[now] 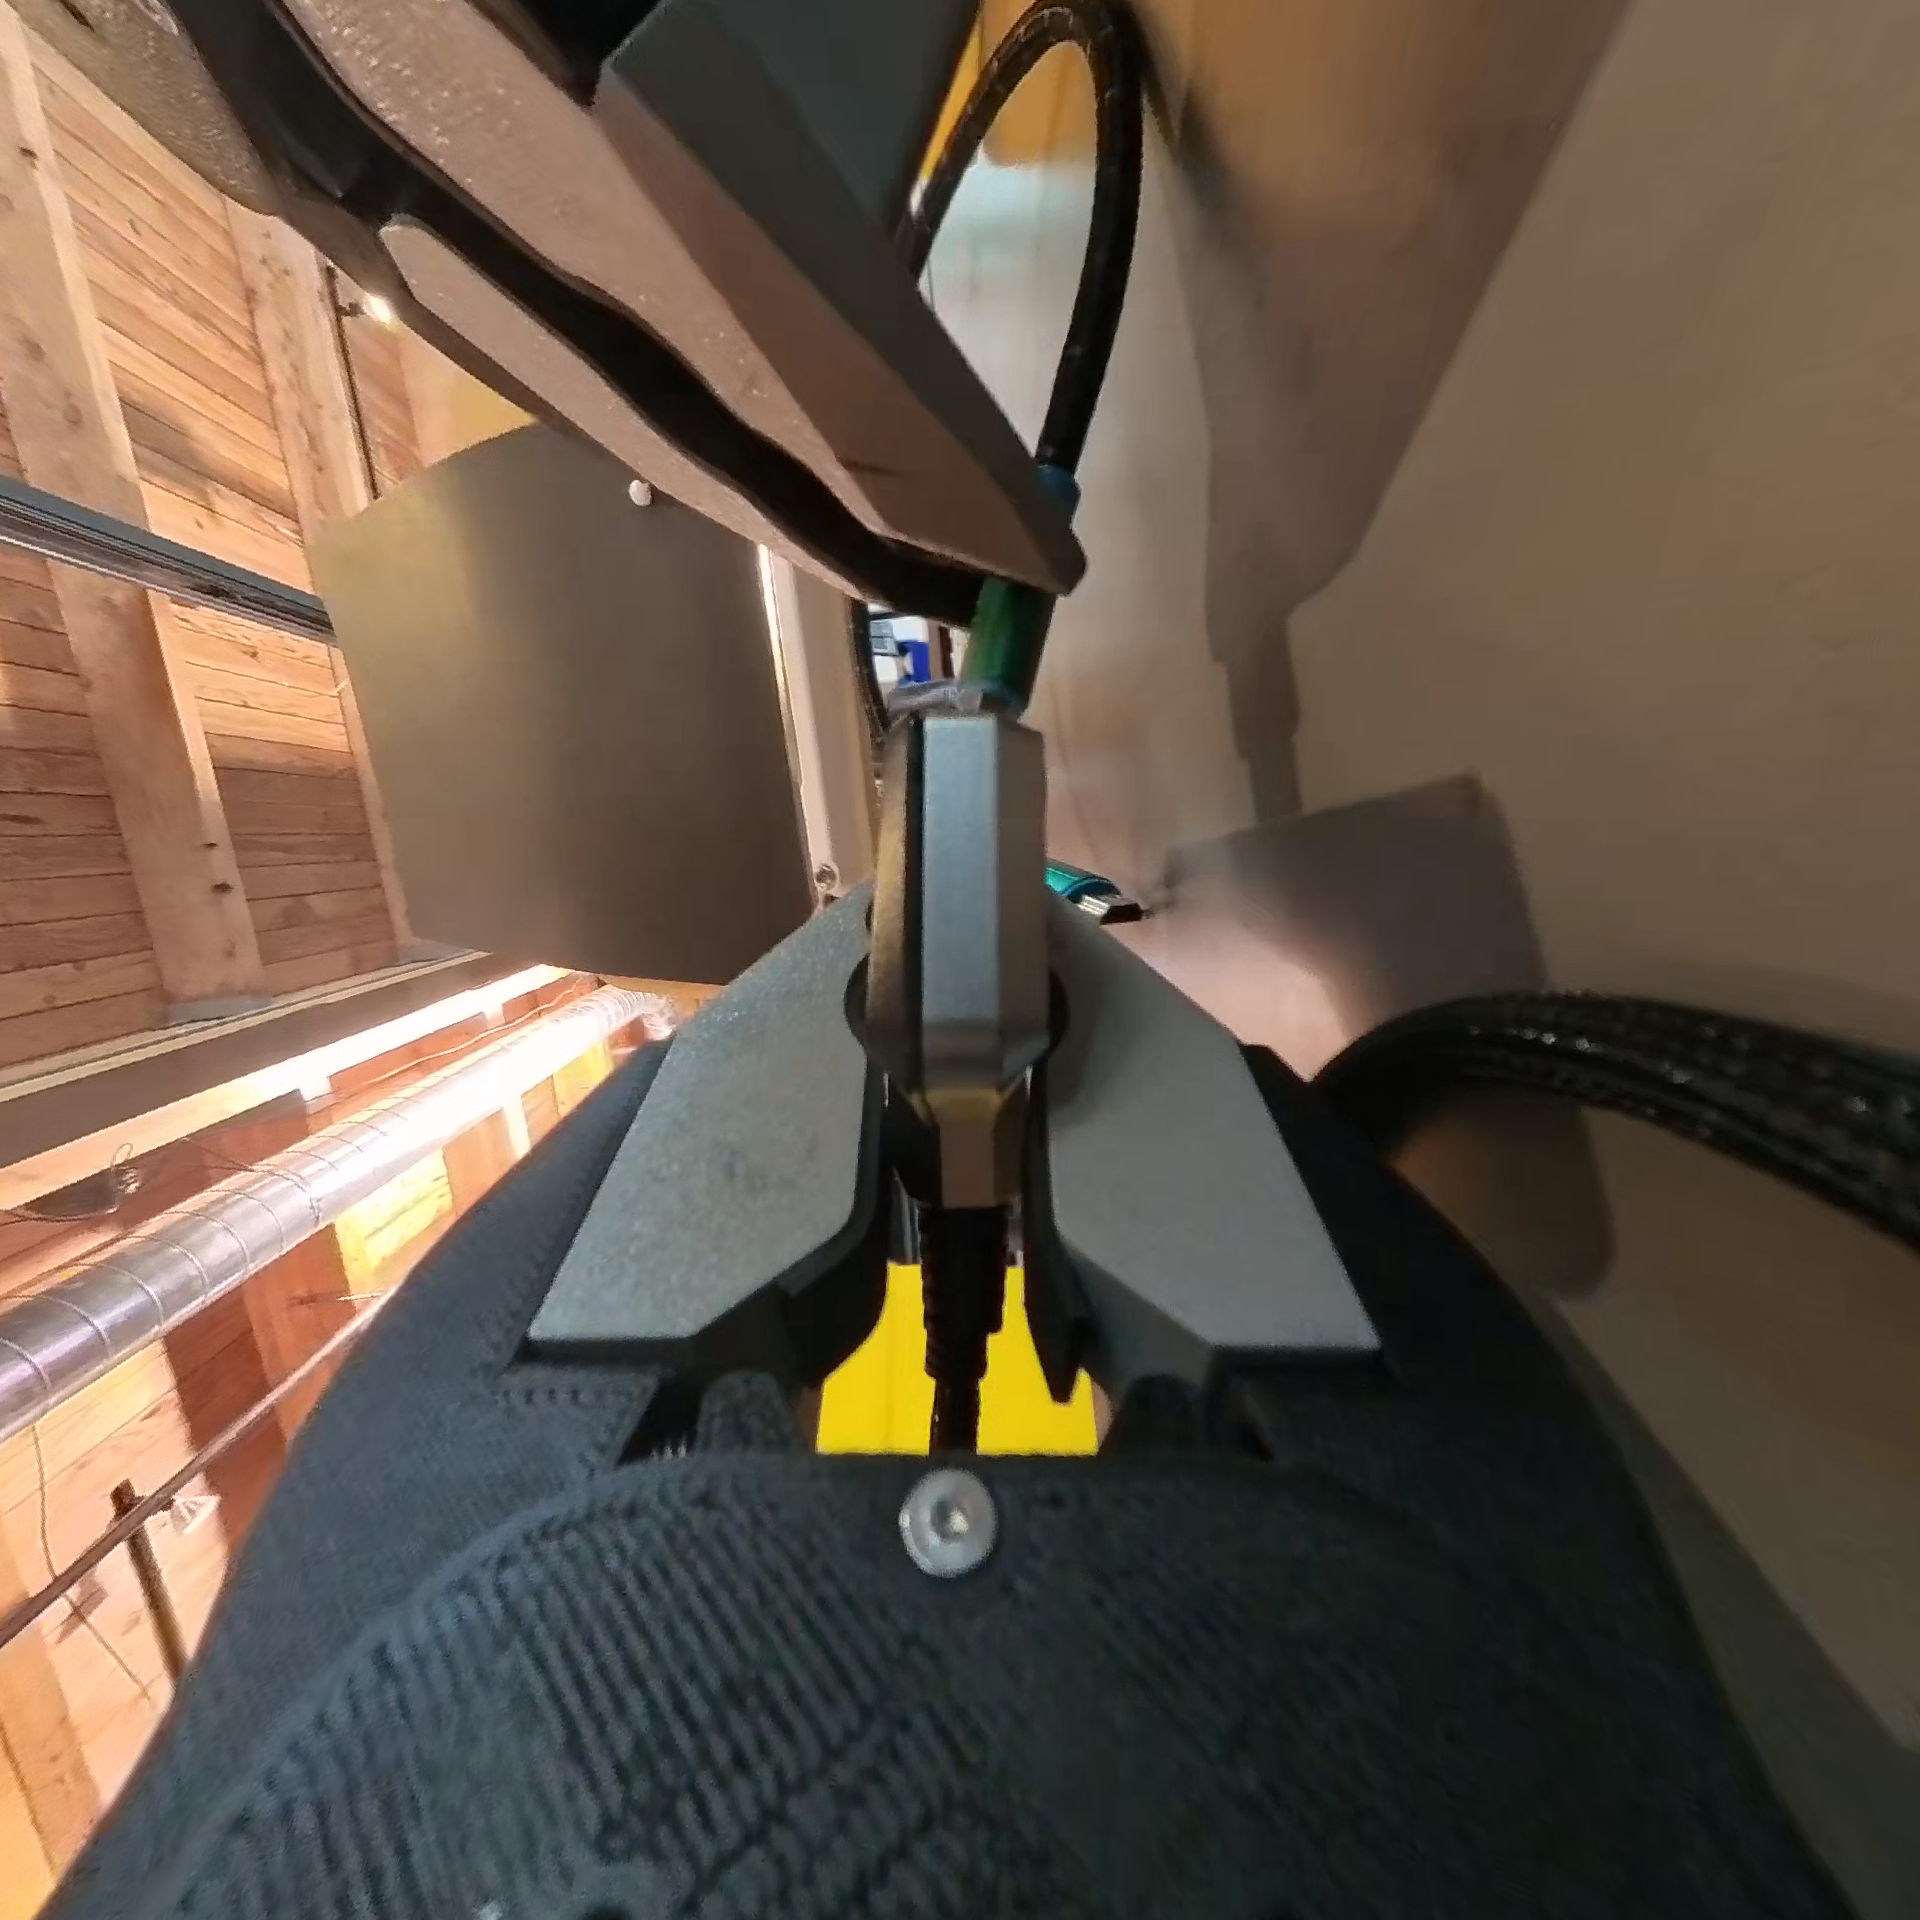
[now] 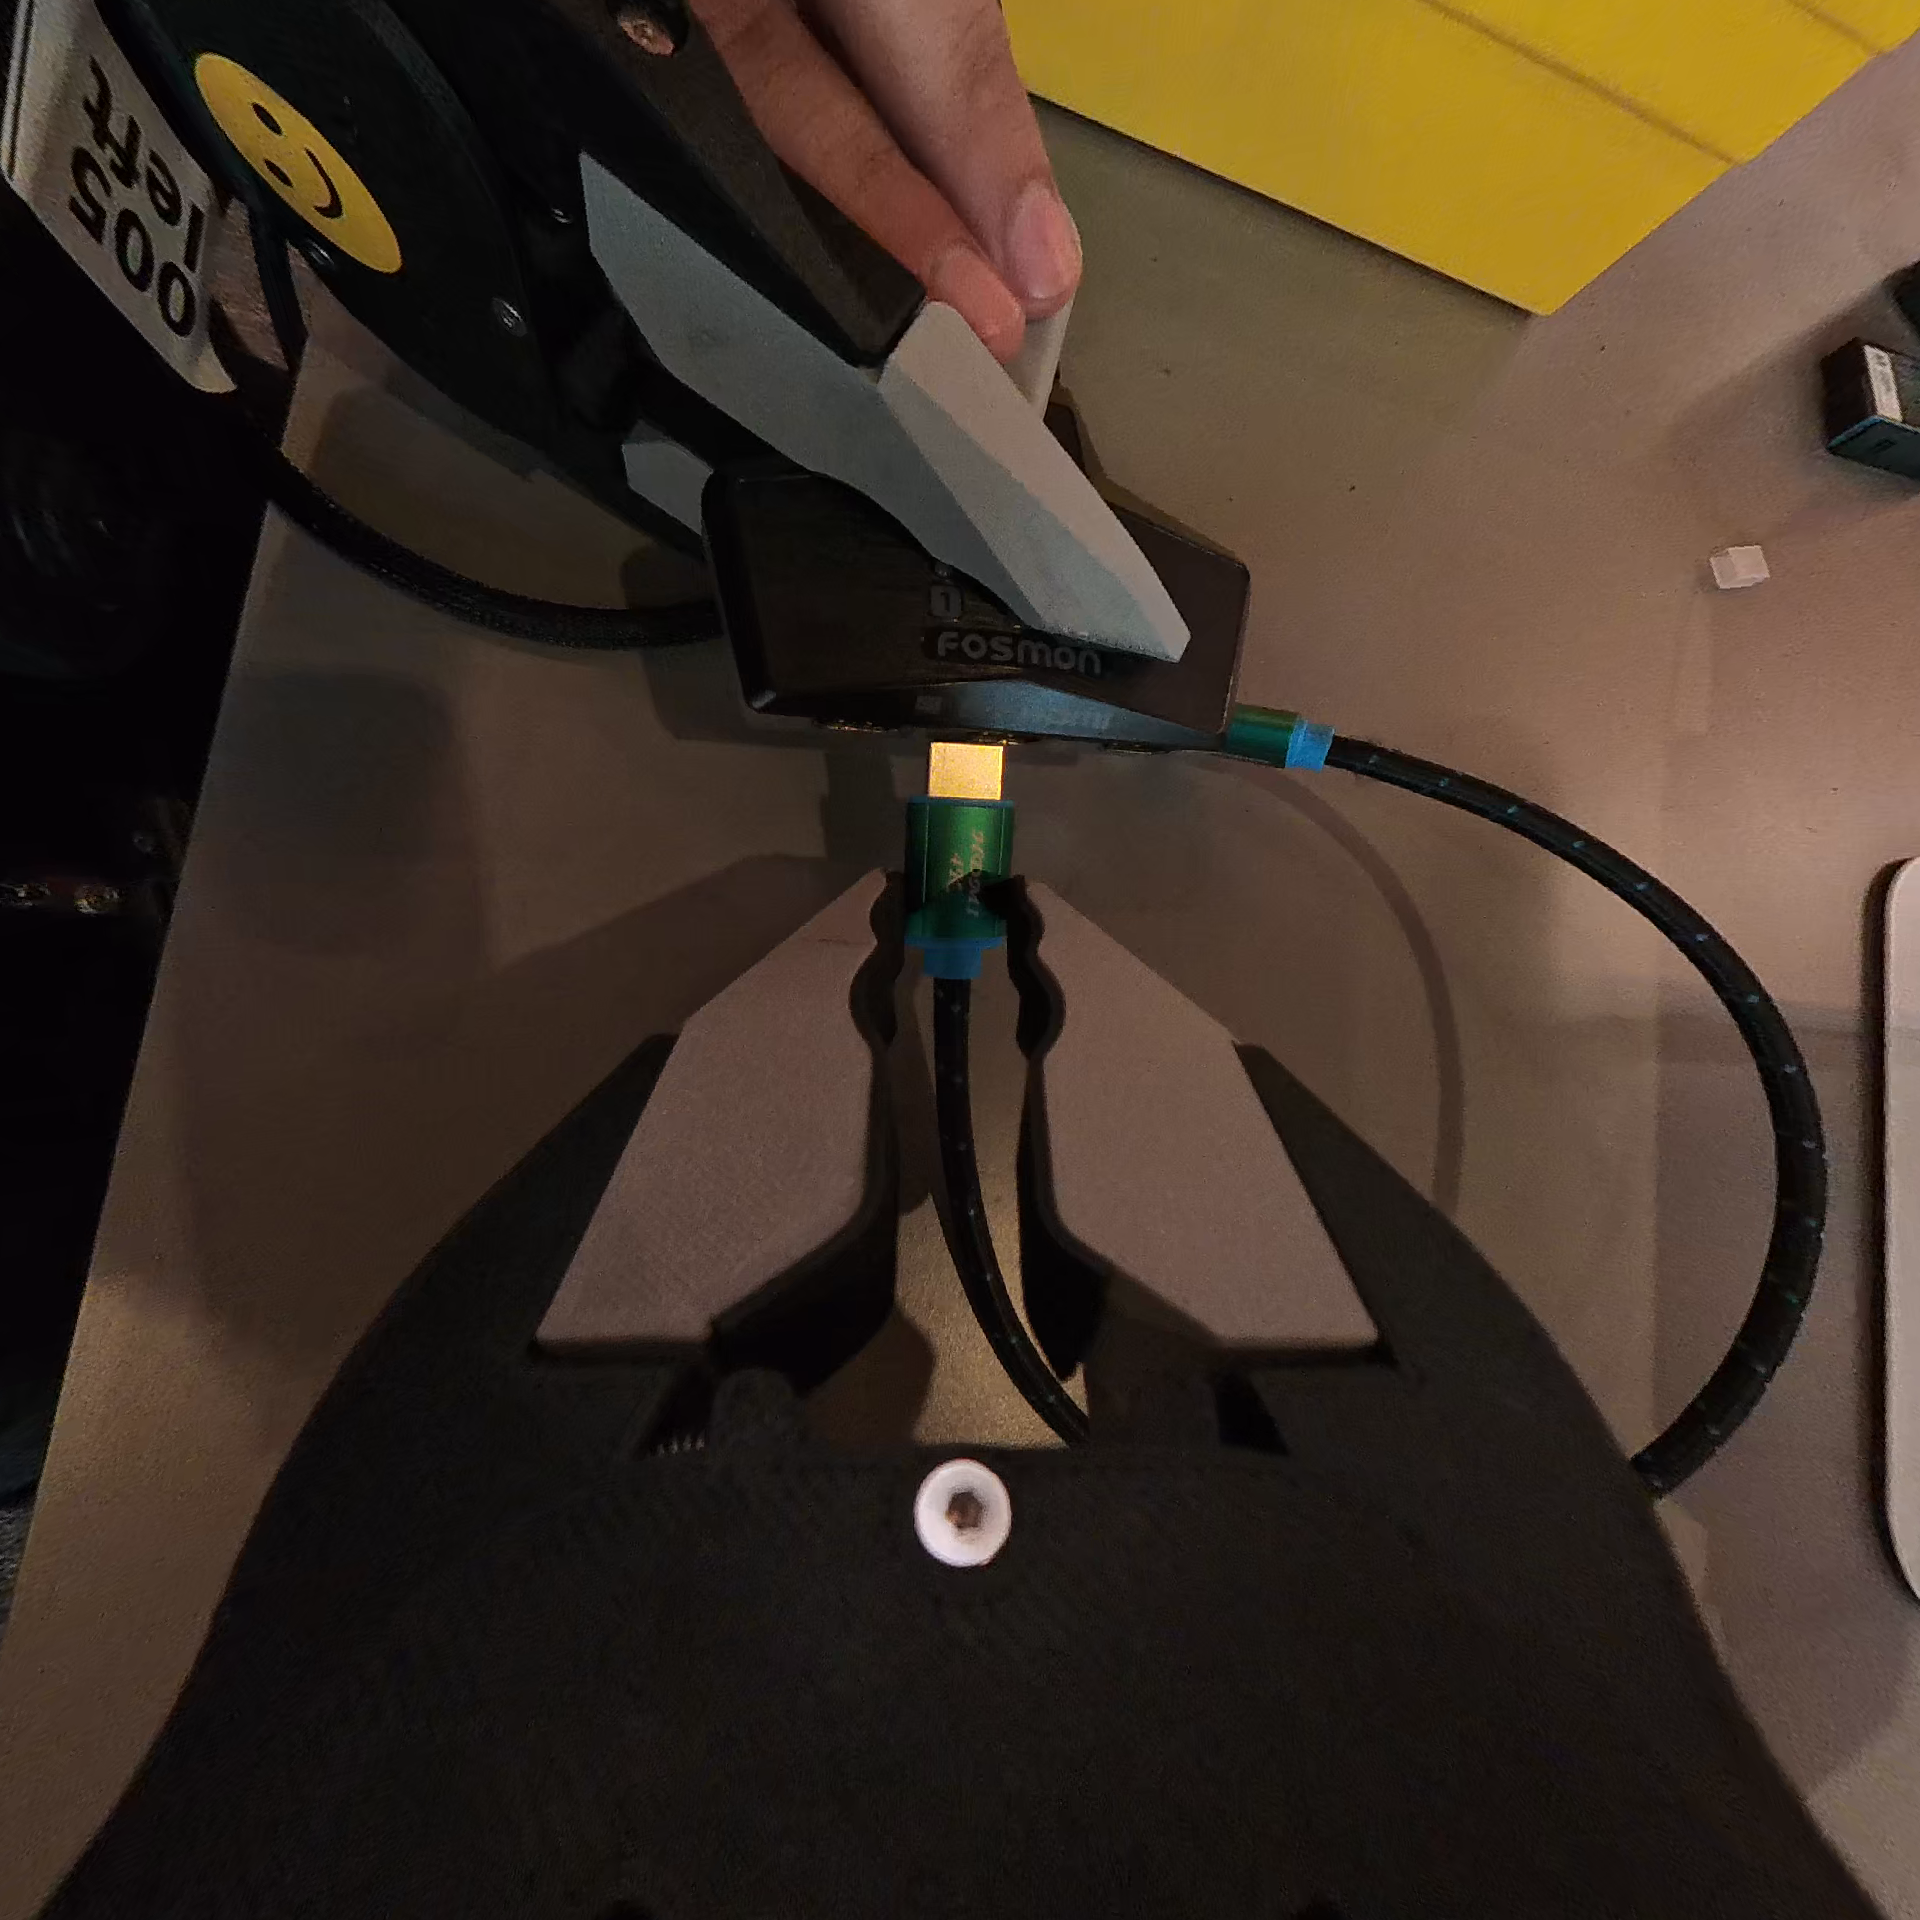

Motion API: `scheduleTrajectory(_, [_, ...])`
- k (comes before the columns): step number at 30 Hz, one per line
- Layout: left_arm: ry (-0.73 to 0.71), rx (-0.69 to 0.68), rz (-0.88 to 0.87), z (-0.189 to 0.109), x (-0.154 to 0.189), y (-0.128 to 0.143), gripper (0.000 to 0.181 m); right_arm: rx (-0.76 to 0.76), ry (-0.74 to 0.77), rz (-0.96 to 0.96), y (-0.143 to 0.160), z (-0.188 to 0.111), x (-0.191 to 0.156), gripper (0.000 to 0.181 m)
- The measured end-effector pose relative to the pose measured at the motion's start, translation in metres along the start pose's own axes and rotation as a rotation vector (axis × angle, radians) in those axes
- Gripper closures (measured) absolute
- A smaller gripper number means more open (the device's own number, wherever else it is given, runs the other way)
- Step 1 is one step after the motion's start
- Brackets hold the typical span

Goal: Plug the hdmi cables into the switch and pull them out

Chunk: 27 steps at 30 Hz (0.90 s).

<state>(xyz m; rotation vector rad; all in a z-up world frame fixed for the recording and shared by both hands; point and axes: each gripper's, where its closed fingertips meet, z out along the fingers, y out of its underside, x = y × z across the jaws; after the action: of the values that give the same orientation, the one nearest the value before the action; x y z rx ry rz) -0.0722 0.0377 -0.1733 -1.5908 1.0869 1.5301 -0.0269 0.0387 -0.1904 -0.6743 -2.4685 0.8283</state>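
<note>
In the right wrist view my right gripper is shut on a green HDMI plug. Its gold tip meets the near edge of the black switch, and most of the tip still shows. My left gripper clamps the switch from above, with a person's hand on it. A second green plug sits in the switch's right end, and its black cable loops right. In the left wrist view my left gripper is shut on the switch, seen edge-on, with the right gripper beyond it.
The brown table carries a yellow sheet at the back, a small black device, a small white cube and a white object at the right edge. A thick braided cable leaves the switch to the left. The left gripper's tips are roughly 5 cm from the right gripper's.
</note>
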Motion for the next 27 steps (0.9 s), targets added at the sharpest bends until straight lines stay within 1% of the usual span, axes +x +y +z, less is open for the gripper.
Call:
scheduleTrajectory(12, [-0.069, 0.009, 0.112, -0.0027, -0.006, -0.0057, 0.161, -0.007, 0.032, -0.02, -0.0008, -0.0039, 0.0029, 0.164])
scheduleTrajectory(23, [-0.069, -0.016, 0.134, 0.0014, -0.0066, -0.0048, 0.161, -0.082, 0.097, -0.074, 0.0025, -0.0026, 0.0082, 0.164])
scheduleTrajectory(27, [-0.068, -0.015, 0.13, 0.0019, -0.0067, -0.0053, 0.161, -0.077, 0.086, -0.06, 0.0035, -0.0037, 0.0081, 0.164])
